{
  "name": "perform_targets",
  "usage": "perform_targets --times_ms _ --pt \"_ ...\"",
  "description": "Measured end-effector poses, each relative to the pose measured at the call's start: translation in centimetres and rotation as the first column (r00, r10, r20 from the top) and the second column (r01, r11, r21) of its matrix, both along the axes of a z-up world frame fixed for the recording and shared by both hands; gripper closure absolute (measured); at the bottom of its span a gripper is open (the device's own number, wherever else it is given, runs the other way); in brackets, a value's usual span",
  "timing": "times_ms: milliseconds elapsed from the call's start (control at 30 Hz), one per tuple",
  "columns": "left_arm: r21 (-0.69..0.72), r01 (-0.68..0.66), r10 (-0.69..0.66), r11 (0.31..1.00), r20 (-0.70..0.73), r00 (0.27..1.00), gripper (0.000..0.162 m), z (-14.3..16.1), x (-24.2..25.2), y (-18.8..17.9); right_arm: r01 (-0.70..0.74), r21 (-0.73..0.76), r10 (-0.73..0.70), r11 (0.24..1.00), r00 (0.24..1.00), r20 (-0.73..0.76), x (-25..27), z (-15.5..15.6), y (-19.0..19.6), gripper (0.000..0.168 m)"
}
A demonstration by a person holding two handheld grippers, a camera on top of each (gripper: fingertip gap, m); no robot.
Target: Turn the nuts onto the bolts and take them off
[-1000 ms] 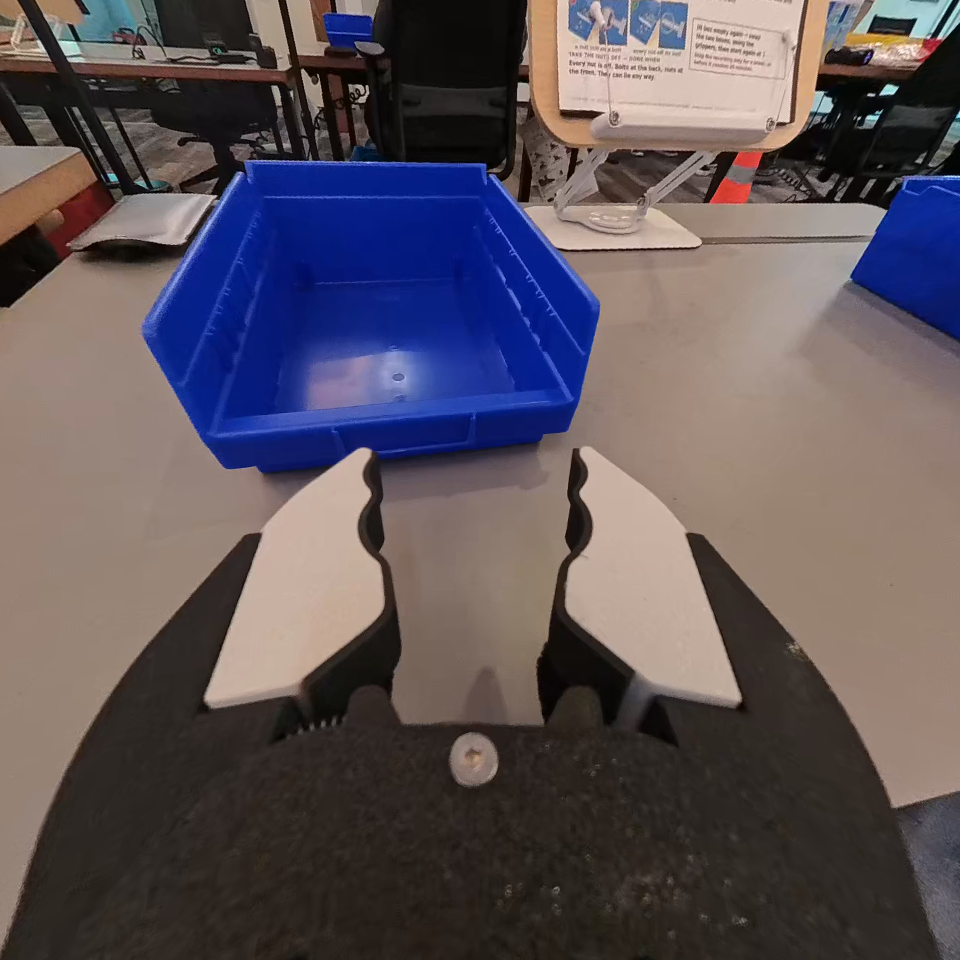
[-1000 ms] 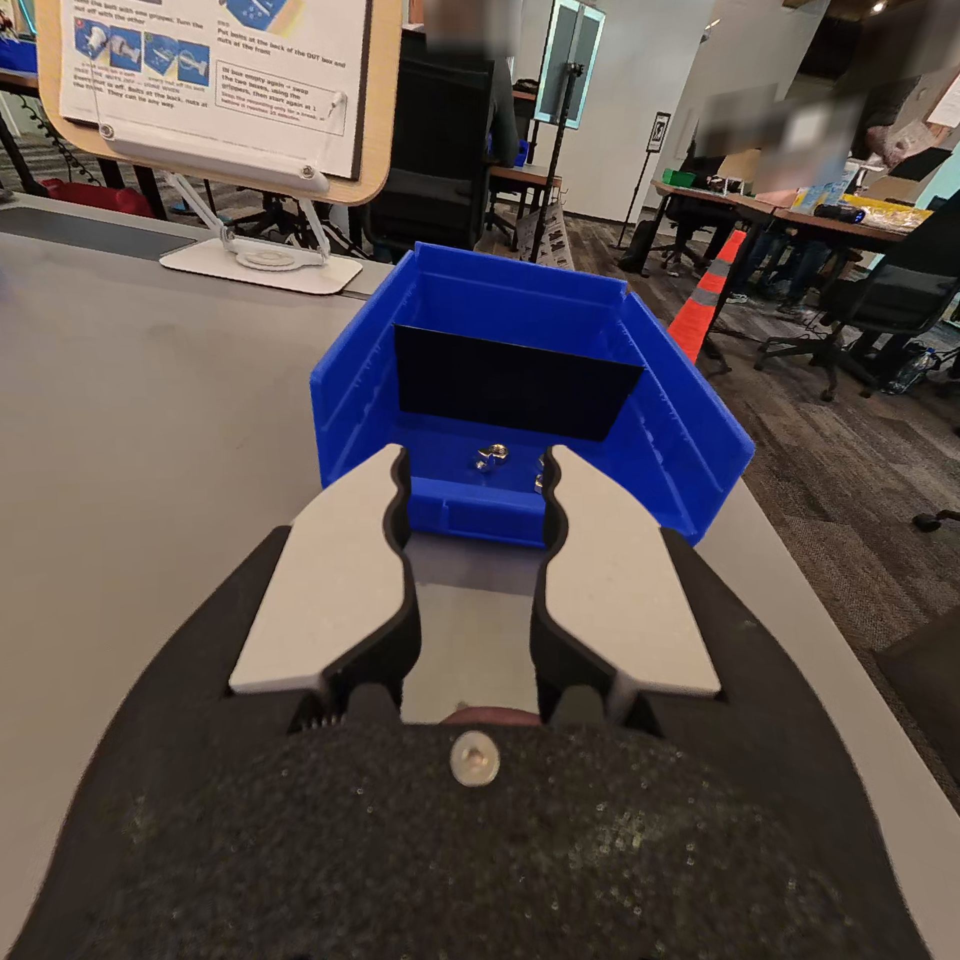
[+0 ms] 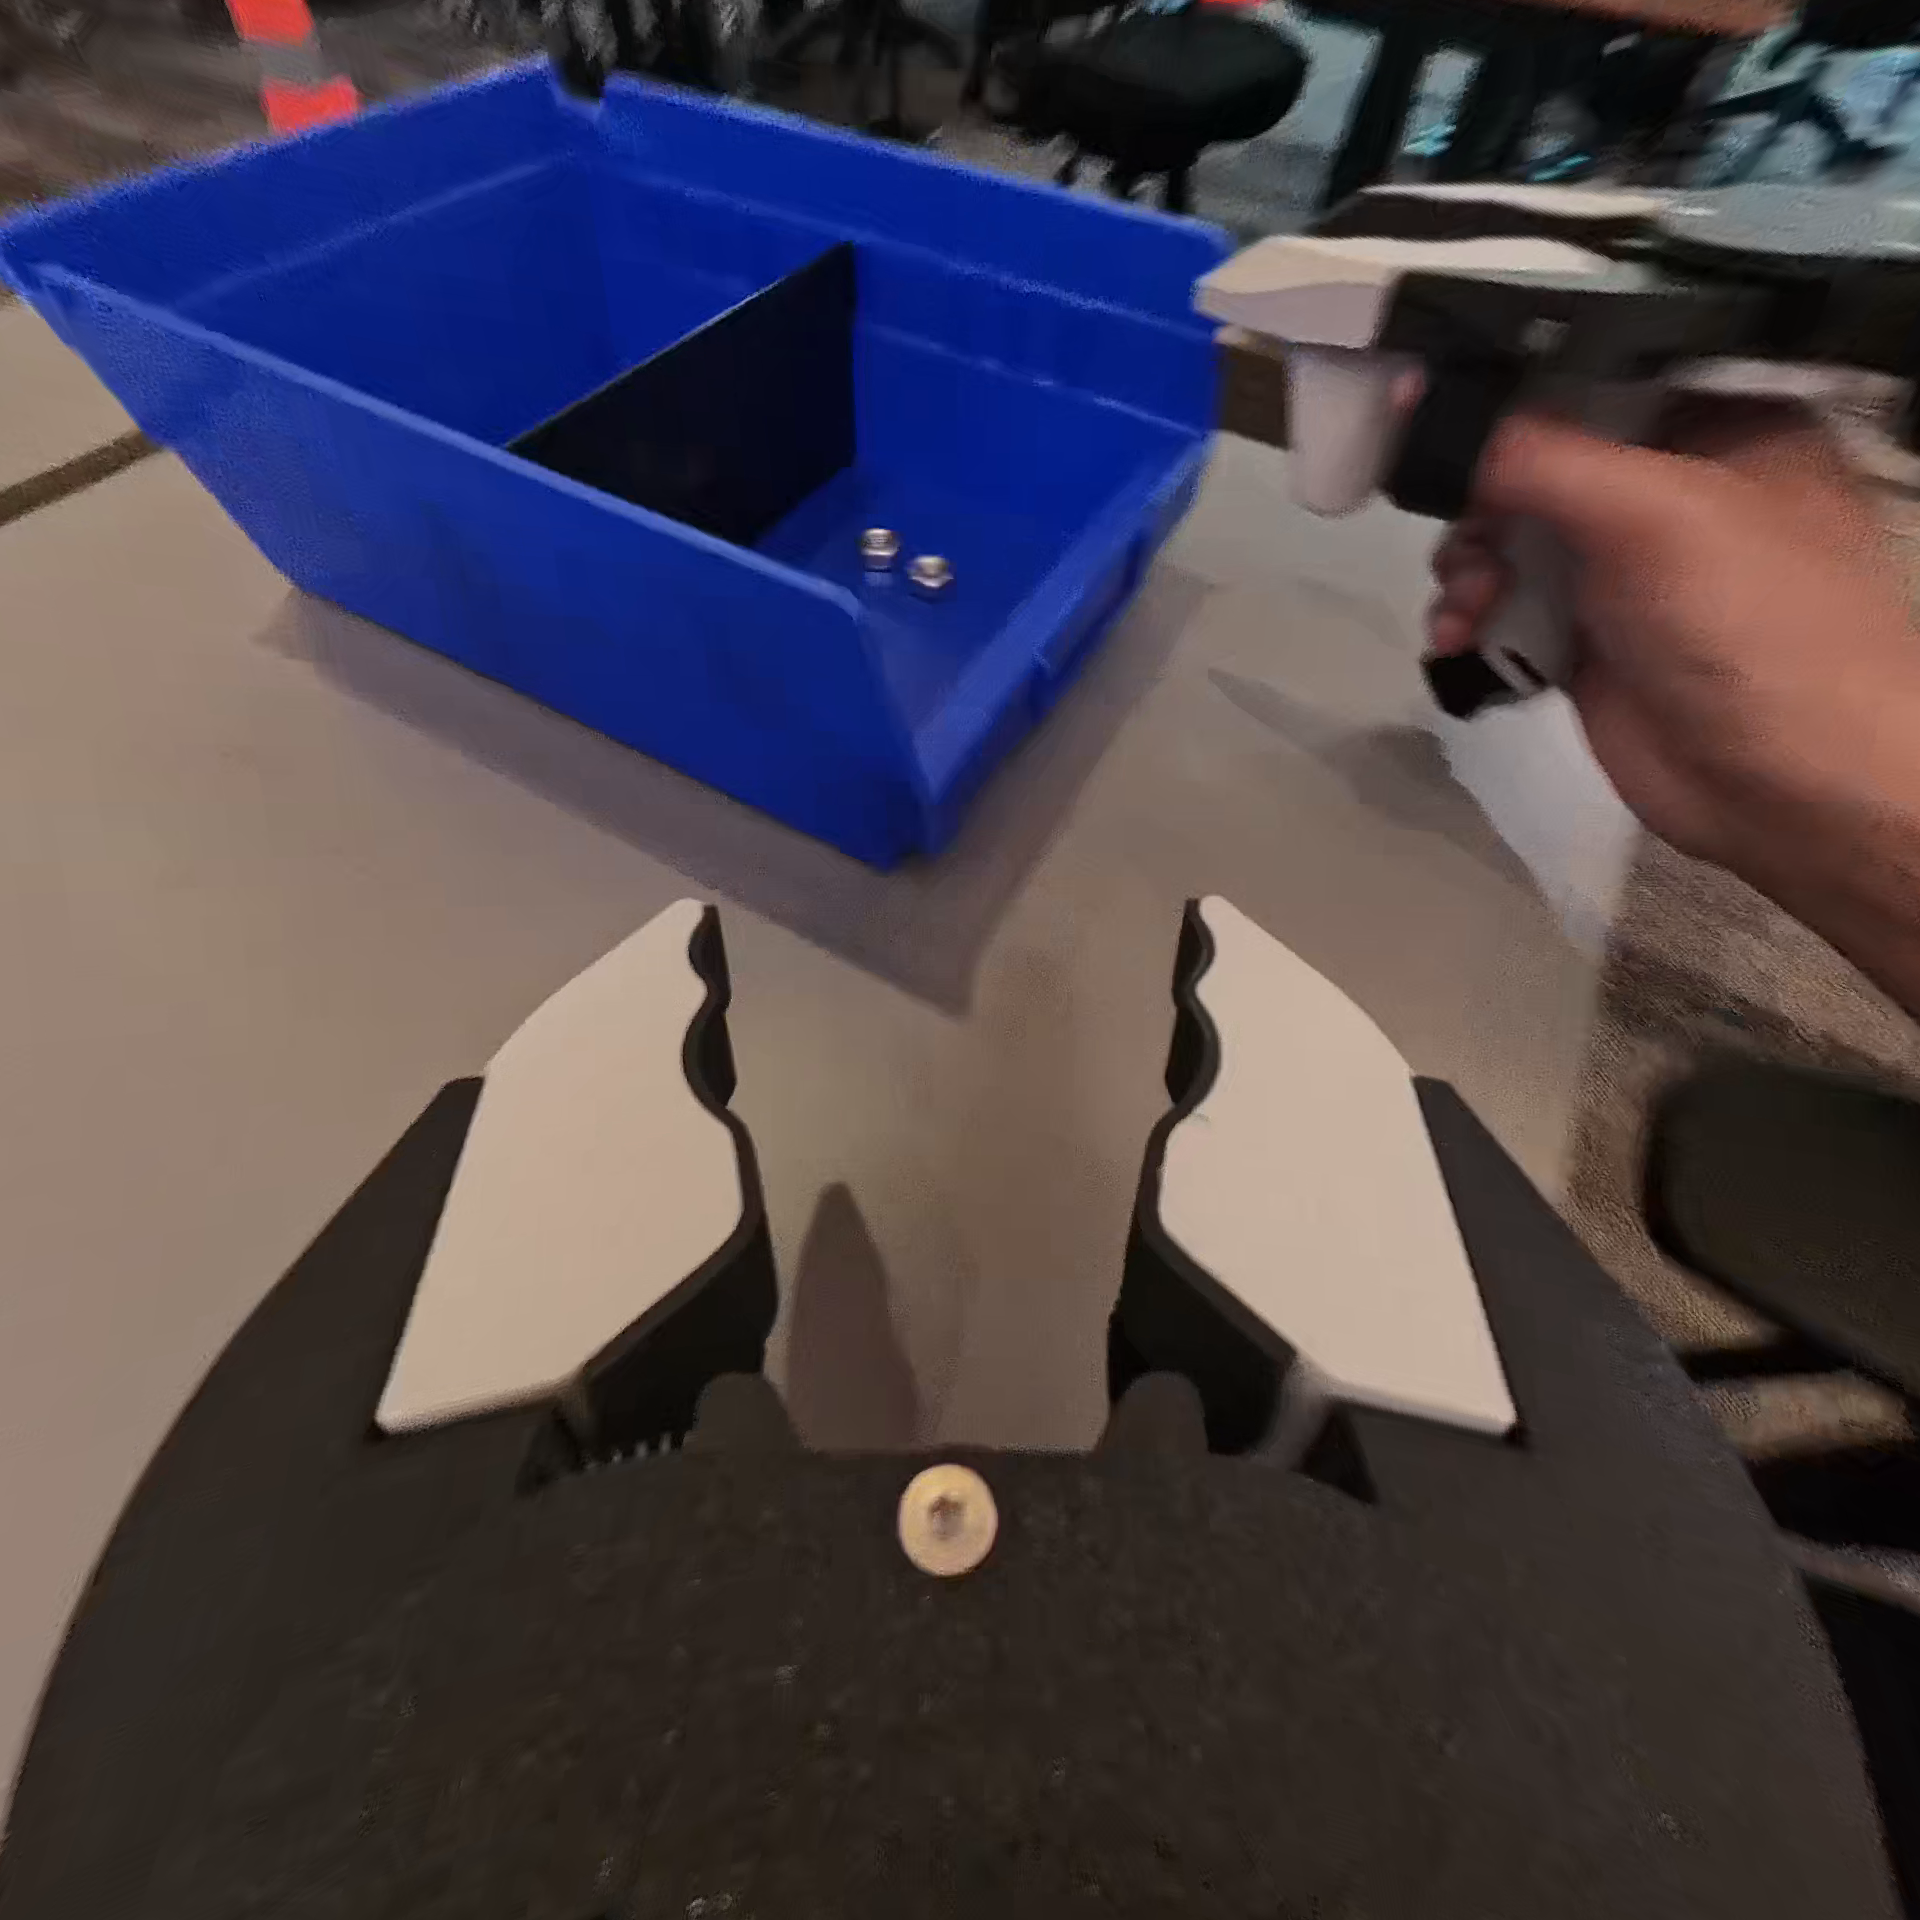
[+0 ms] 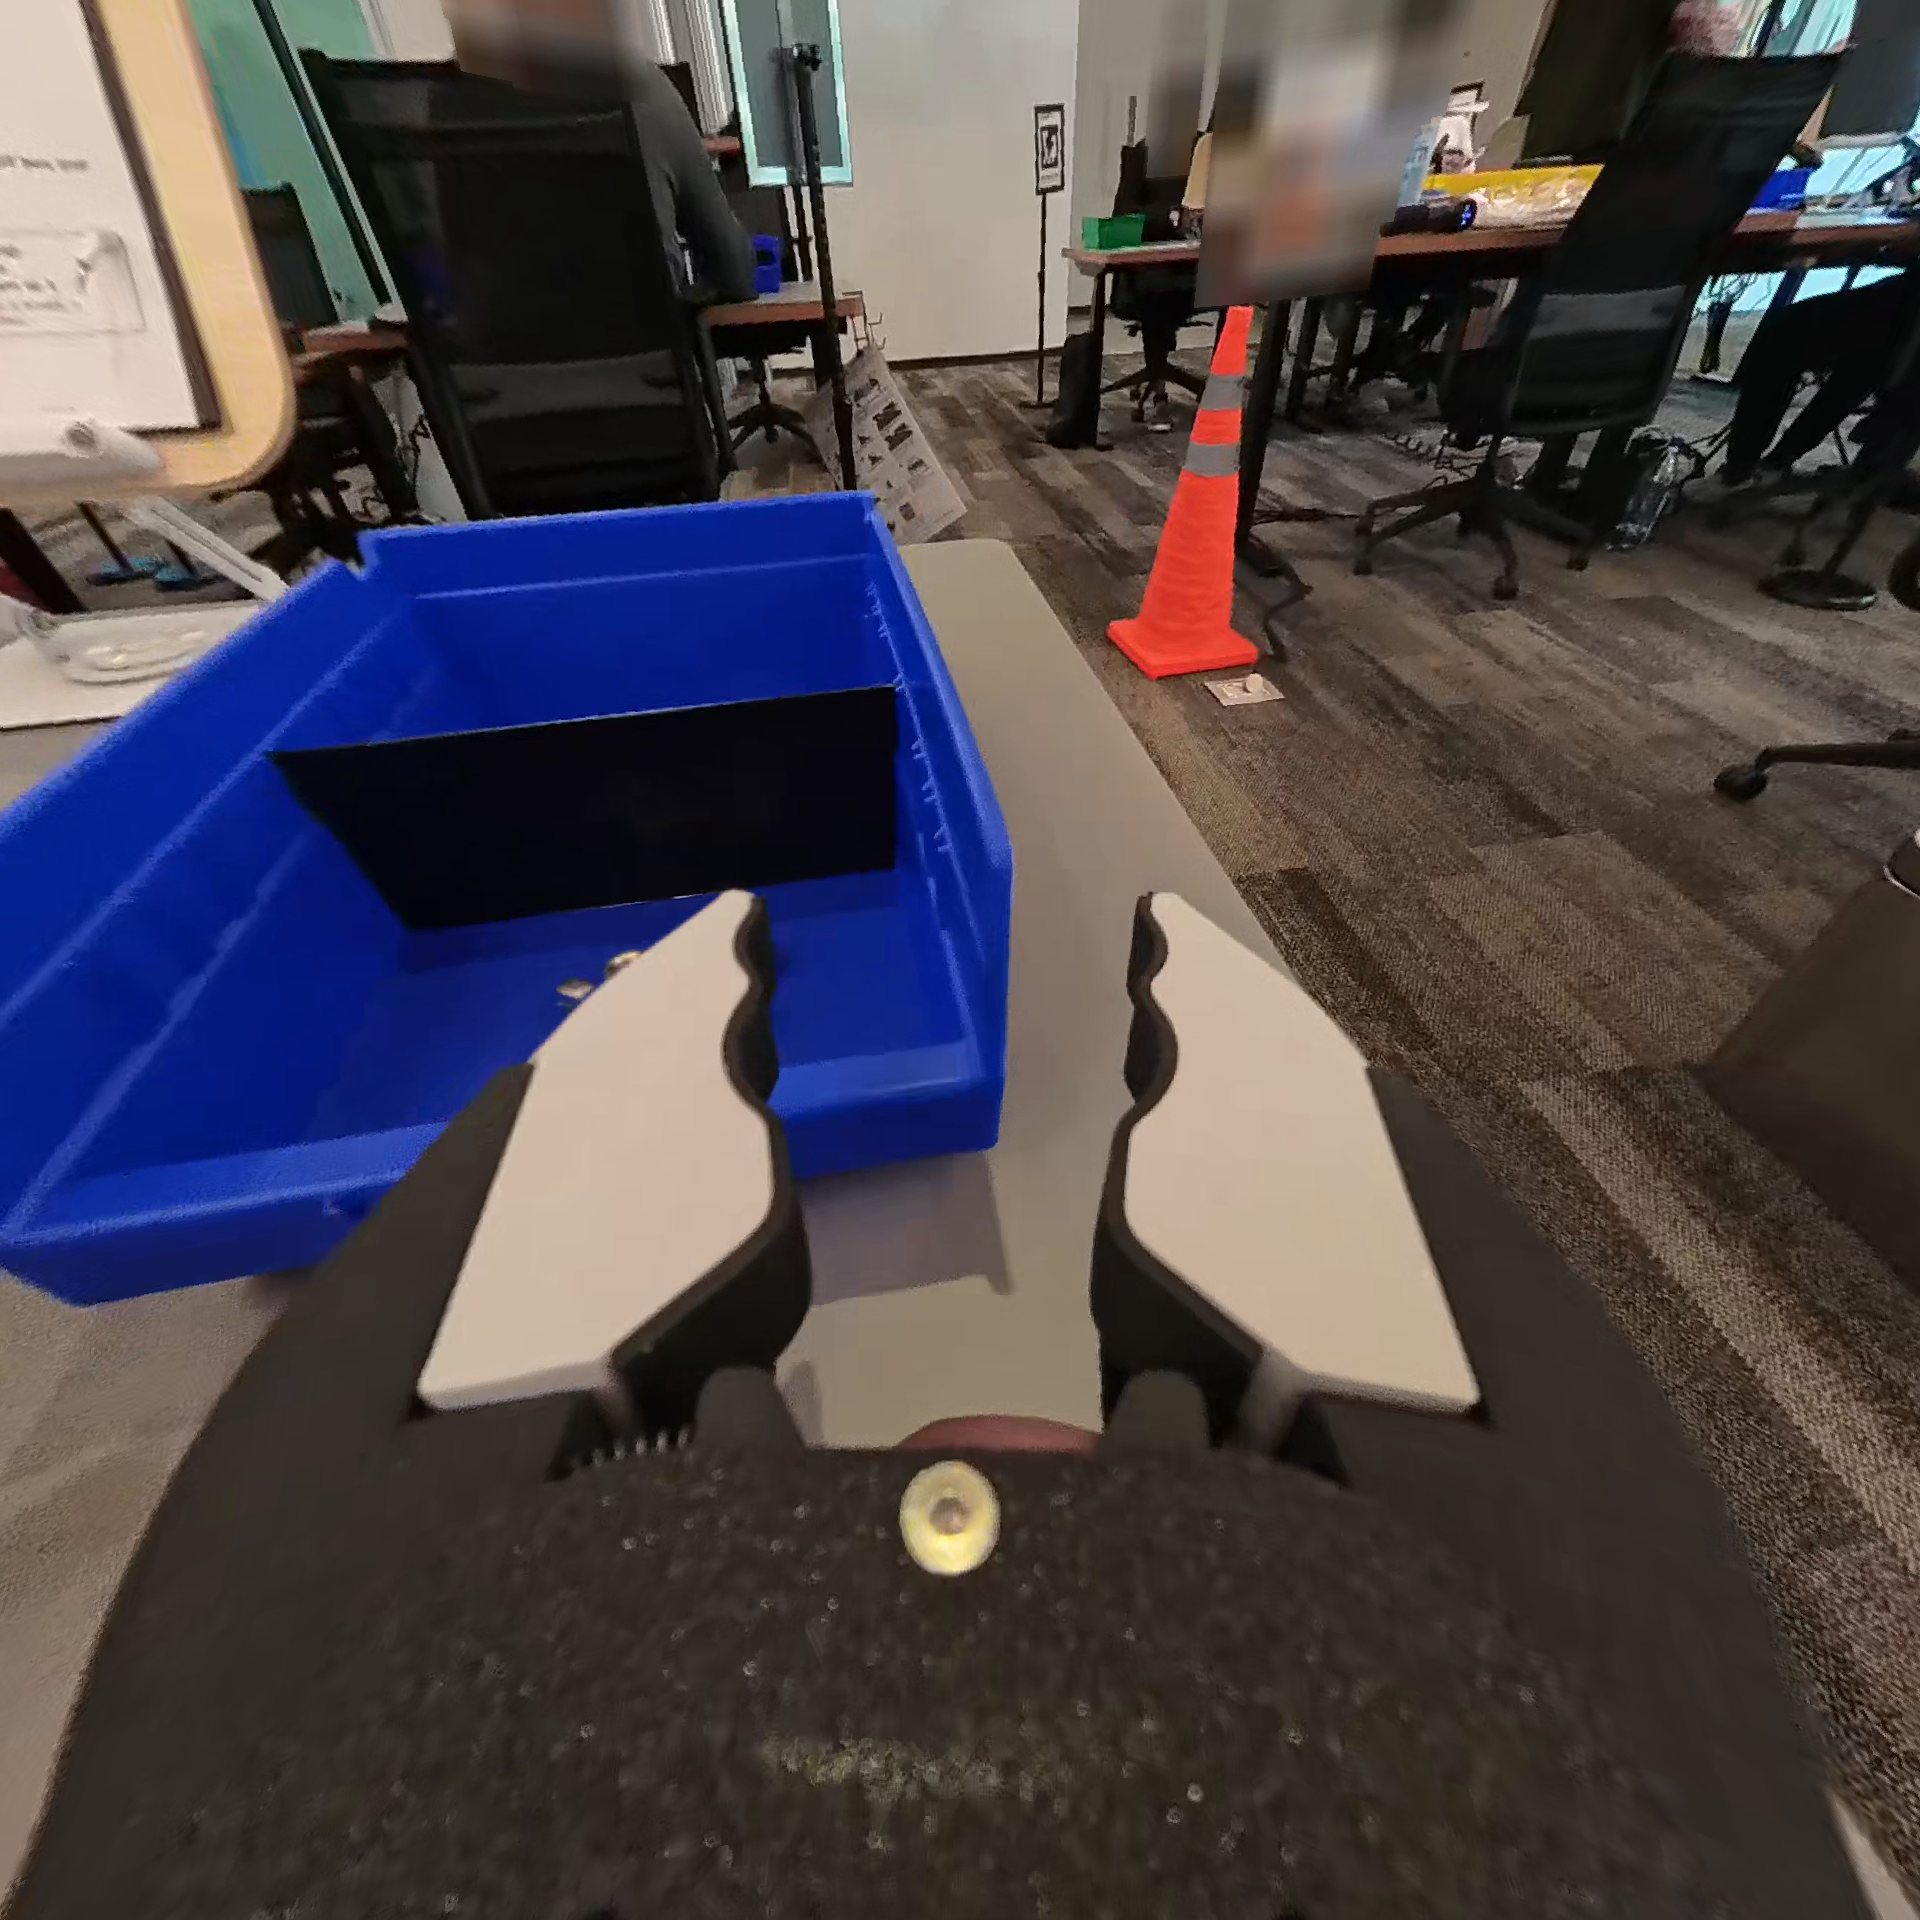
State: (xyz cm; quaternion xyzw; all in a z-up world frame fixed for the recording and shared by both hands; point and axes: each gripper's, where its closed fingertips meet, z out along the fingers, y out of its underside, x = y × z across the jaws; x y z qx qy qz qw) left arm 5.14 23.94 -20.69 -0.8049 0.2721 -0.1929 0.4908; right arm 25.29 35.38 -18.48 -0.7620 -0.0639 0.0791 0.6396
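Observation:
A blue bin with a black divider stands on the grey table. Two silver nuts lie in its near compartment. My left gripper is open and empty, just short of the bin's near corner. The right gripper shows in the left wrist view, held by a hand above the bin's right end. In the right wrist view the same bin sits left of centre. The nuts peek out beside my left finger. My right gripper is open and empty over the bin's right wall. No bolts show.
The table's right edge runs close to the bin, with carpet floor beyond. An orange cone stands on the floor. A board on a white stand is at the back left. Office chairs and desks fill the background.
My left gripper has swung right, away from the empty blue bin to the divided one. My right gripper has opened wider and shifted right and closer over the bin.

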Motion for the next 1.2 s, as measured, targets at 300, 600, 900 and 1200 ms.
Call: perform_targets --times_ms 300,600,900,1200 --pt "-0.158 -0.243 0.261 0.957 0.104 0.960 0.080 -1.5 3.5 10.2 -0.020 -0.174 0.011 0.985 0.998 -0.054 0.0 -3.2 3.9 0.107" --pt "-0.133 -0.489 0.487 0.862 -0.048 0.872 0.142 -0.9 -1.4 11.1 -0.080 -0.181 0.064 0.980 0.994 -0.091 -3.6 -2.6 4.2 0.158" --pt "-0.025 -0.631 0.629 0.775 -0.067 0.775 0.156 2.7 -14.7 5.3 -0.190 -0.147 0.154 0.971 0.962 -0.227 -16.7 1.6 -1.4 0.161" --pt "0.129 -0.769 0.778 0.627 -0.037 0.628 0.157 6.4 -30.7 -3.1 -0.361 -0.118 0.334 0.925 0.921 -0.198 -33.4 1.6 -7.6 0.163"
